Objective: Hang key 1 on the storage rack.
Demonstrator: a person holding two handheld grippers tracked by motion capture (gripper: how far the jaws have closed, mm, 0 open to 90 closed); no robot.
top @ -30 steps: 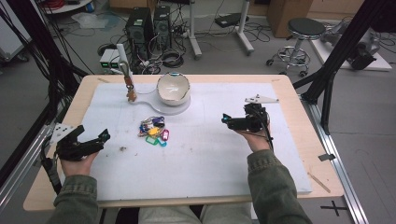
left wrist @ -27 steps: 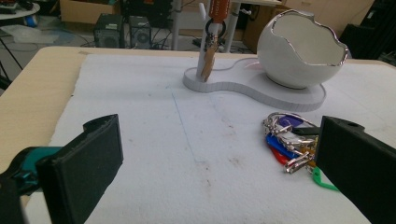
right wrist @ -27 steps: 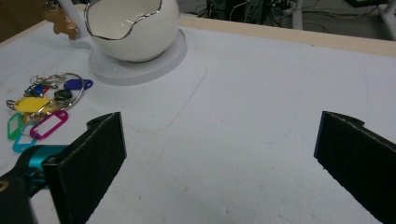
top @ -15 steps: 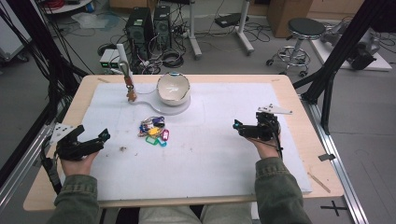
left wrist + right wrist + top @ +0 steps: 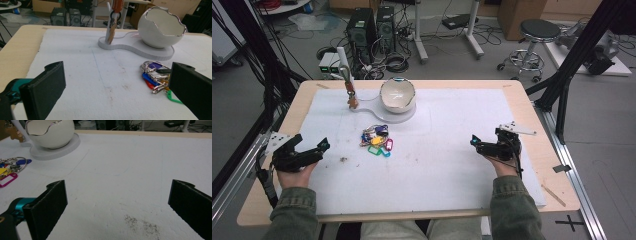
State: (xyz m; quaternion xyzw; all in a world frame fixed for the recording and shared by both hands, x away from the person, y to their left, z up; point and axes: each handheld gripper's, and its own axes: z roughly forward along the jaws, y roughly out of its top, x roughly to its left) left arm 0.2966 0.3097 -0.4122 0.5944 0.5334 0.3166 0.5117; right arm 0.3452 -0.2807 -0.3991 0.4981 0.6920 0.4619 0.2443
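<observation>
A bunch of keys with coloured tags (image 5: pixel 376 140) lies on the white mat (image 5: pixel 437 165), in front of a white egg-shaped bowl (image 5: pixel 397 95) on a white base. A small brown figure (image 5: pixel 352 102) hangs from a post on that base. My left gripper (image 5: pixel 314 150) rests at the mat's left edge, open, with the key bunch (image 5: pixel 156 77) ahead to its right. My right gripper (image 5: pixel 476 144) is open near the mat's right side, over bare mat, with the bowl (image 5: pixel 50 132) and keys (image 5: pixel 11 171) far to its left. Both grippers hold nothing.
A dark smudge (image 5: pixel 344 160) marks the mat near the left gripper, and another smudge (image 5: pixel 142 225) lies before the right gripper. Beyond the wooden table (image 5: pixel 537 120) stand computer towers (image 5: pixel 369 25), cables and a stool (image 5: pixel 537 35). Black frame struts (image 5: pixel 572 65) rise at both sides.
My right gripper has drawn back toward the person and to the right, away from the mat's middle. The left gripper has stayed in place. Keys and bowl are unmoved.
</observation>
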